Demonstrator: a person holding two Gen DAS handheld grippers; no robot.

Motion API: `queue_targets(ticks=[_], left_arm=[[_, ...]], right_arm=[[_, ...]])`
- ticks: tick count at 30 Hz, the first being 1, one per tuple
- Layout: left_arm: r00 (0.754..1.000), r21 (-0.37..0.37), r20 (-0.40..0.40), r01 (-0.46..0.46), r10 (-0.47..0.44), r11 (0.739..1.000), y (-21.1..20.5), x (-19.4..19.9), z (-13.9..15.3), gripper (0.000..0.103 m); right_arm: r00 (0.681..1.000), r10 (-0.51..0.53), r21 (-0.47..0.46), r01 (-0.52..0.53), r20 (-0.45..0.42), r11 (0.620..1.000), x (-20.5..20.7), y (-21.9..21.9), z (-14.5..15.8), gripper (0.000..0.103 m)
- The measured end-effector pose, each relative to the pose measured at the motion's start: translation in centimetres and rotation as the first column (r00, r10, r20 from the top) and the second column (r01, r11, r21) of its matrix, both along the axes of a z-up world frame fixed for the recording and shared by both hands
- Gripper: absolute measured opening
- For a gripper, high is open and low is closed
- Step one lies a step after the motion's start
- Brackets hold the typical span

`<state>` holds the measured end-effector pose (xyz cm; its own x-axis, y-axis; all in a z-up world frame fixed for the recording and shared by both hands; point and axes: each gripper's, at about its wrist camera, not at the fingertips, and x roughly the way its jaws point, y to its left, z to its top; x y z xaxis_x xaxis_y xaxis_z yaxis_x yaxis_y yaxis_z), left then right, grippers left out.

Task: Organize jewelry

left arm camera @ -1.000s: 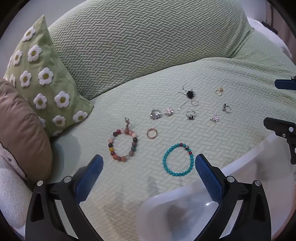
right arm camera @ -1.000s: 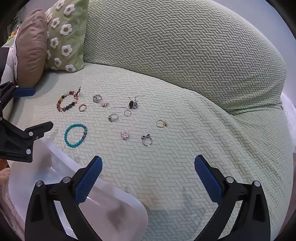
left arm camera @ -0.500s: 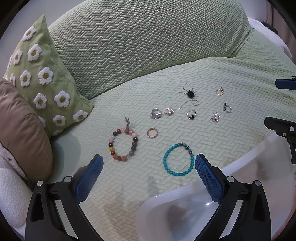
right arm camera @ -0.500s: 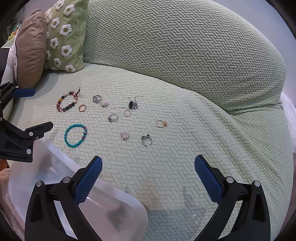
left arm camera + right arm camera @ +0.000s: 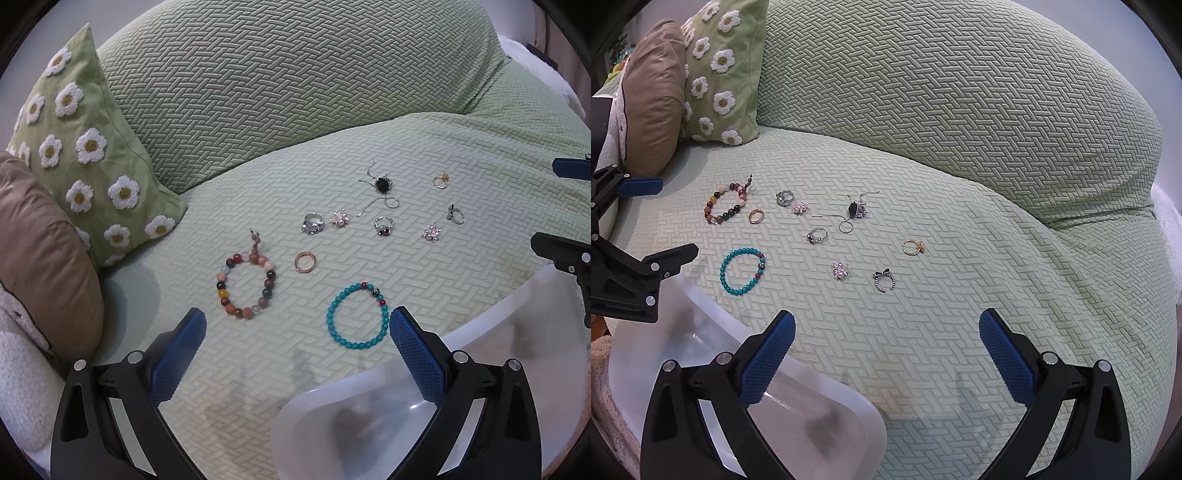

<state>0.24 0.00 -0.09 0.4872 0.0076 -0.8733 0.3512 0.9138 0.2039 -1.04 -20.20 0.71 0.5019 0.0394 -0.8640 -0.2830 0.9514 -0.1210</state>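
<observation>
A woven green sofa seat (image 5: 461,155) serves as a soft display bed, keeping the pieces apart. A translucent plastic bin (image 5: 354,413) sits at its near edge, likely the destination. Both the left gripper (image 5: 297,354) and right gripper (image 5: 886,354) hover spread wide, empty. The turquoise bead bracelet (image 5: 357,316), multicoloured bead bracelet (image 5: 245,286) and small metal rings (image 5: 384,226) lie loose on the fabric.
</observation>
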Motion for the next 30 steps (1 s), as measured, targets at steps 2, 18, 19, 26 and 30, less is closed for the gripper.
queue_targets(ticks=[2,18,19,26,30], left_arm=[[1.0,0.001,-0.001,0.001,-0.001,1.0,-0.01,0.02,0.0,0.095],[1.0,-0.009,-0.008,-0.005,0.005,1.0,0.24,0.12,0.06,0.095],[1.0,-0.01,-0.007,-0.004,0.004,1.0,0.25,0.11,0.05,0.095],[1.0,-0.012,-0.008,-0.002,0.002,1.0,0.22,0.14,0.1,0.095],[1.0,-0.011,-0.009,-0.005,0.005,1.0,0.27,0.2,0.08,0.095]], right_arm=[[1.0,0.001,0.001,-0.001,0.0,1.0,-0.02,0.03,0.02,0.098],[1.0,0.006,0.009,-0.006,-0.002,1.0,-0.02,0.17,0.05,0.098],[1.0,0.005,0.009,-0.005,-0.001,1.0,-0.02,0.12,0.03,0.098],[1.0,0.006,0.009,-0.006,-0.001,1.0,-0.01,0.05,-0.04,0.098],[1.0,0.004,0.012,-0.004,-0.001,1.0,0.04,0.0,-0.06,0.098]])
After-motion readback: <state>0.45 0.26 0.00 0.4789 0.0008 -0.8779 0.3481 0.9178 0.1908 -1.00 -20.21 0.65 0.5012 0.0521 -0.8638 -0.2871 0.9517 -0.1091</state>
